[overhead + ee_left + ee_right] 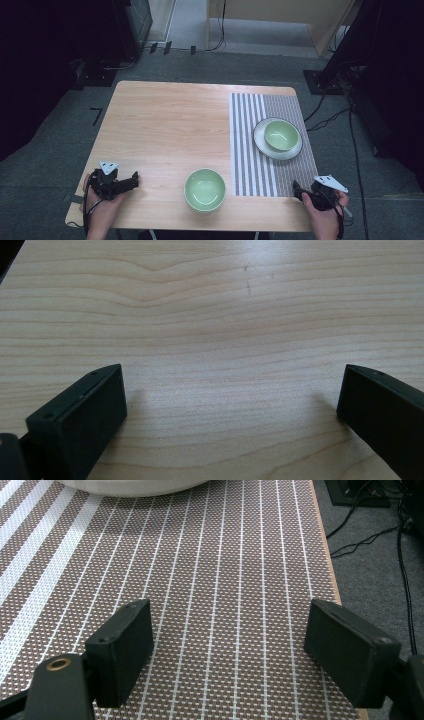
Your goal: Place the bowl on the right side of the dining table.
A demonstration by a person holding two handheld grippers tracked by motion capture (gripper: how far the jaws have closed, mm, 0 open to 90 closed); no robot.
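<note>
Resting at the near corners of the wooden table [165, 125], both grippers are idle. The left gripper [134, 181] sits on bare wood with its jaws spread wide and nothing between them; the right gripper [296, 188] sits on the near end of the striped placemat [250, 150], jaws likewise apart and empty.

Containers:
- Near green bowl [205, 189]: stands upright on the wood at the near edge, between the two grippers, just left of the placemat. It appears empty.
- Far green bowl [281, 135]: stands upright on the white plate [262, 145], which lies on the placemat. It also appears empty (no contents are discernible in the high view).

Probable hazards:
- The near green bowl stands close to the table's front edge; a sideways nudge from a jaw could likely push it off.
- Glazed rims are smooth; a pinch on one wall may slip or tip the bowl.
- Placing one bowl on the other could jar the plate, and the woven mat may shift if dragged.
</note>
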